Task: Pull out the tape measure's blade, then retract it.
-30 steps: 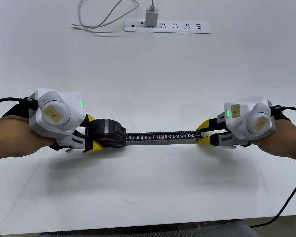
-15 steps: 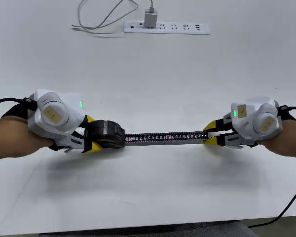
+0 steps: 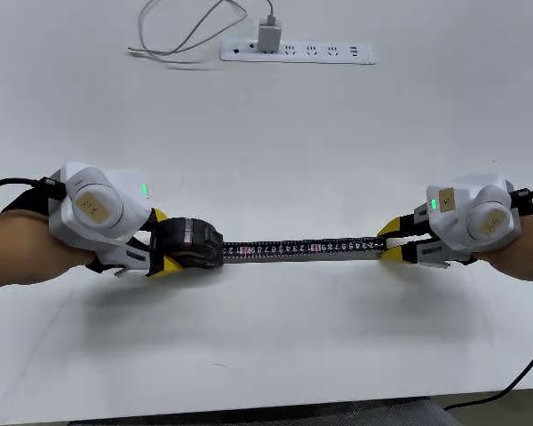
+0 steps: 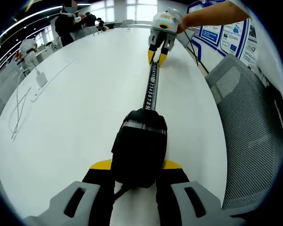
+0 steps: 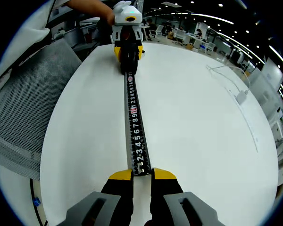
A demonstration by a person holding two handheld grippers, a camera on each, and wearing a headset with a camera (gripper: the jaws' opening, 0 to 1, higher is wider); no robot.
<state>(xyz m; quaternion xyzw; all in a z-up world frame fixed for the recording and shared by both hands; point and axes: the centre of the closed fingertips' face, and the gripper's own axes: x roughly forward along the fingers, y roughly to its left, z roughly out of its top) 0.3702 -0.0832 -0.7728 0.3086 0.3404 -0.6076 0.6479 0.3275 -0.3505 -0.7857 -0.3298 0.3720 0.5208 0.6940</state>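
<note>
Blade (image 3: 302, 247) coming out further
My left claw (image 3: 164, 240) is clamping the tape measure (image 3: 191, 241) over the table (image 3: 266, 133); my right claw (image 3: 391, 240), pinching the blade's tip, is lengthening it, with retraction pending.

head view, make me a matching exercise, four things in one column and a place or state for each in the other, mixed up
Things:
1. tape measure case
2. blade
3. power strip
4. right tool

Places or states:
A. on the far side of the table, with a charger plugged in
B. pulled out straight, numbers facing up
C. shut on the blade's end
D. clamped in the left tool

Pairs: 1-D, 2-B, 3-A, 4-C
</note>
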